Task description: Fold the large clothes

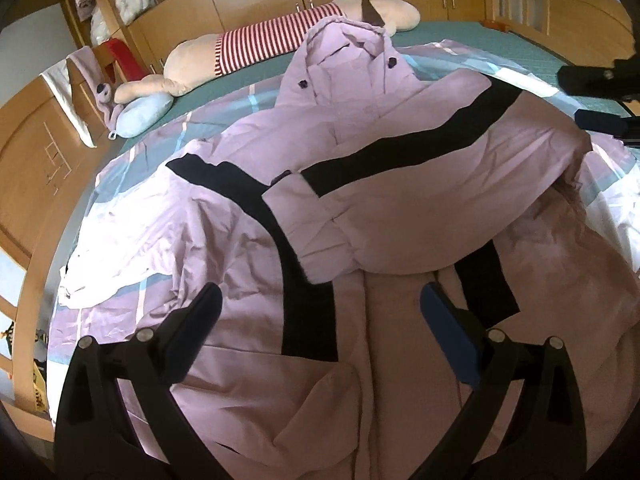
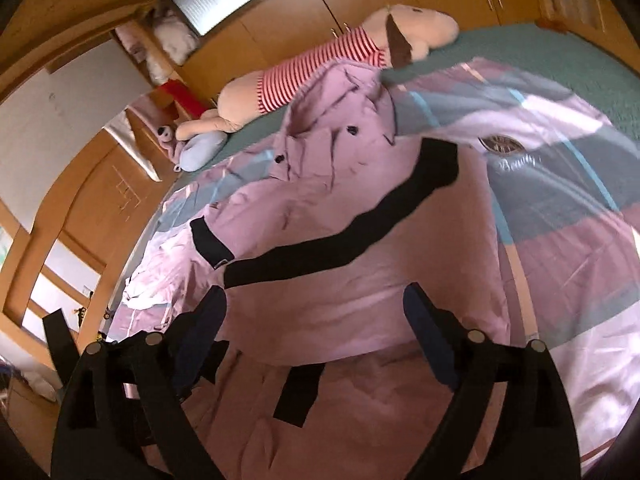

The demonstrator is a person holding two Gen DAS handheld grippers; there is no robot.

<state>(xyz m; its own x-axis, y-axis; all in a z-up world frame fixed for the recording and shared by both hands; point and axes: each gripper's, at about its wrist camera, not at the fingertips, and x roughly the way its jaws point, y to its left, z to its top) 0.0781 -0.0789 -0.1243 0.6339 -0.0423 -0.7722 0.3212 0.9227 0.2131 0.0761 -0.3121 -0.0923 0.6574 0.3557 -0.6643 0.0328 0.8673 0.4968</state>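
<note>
On bed (image 1: 520, 40): pink coat (image 1: 224, 248), sleeve folded; left hand-held gripper (image 1: 320, 304) open.

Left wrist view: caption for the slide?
Open left claw hovering over a pink jacket with sleeves folded across, spread on the bed.

One lilac jacket (image 1: 400, 200) with black bands, two dark buttons (image 1: 303, 85) near its collar, one checked quilt (image 2: 560, 200), one striped plush dog (image 1: 280, 40), one blue neck pillow (image 1: 146, 114), two grippers, left (image 1: 320, 304) and right (image 2: 316, 304), both spread wide.
</note>
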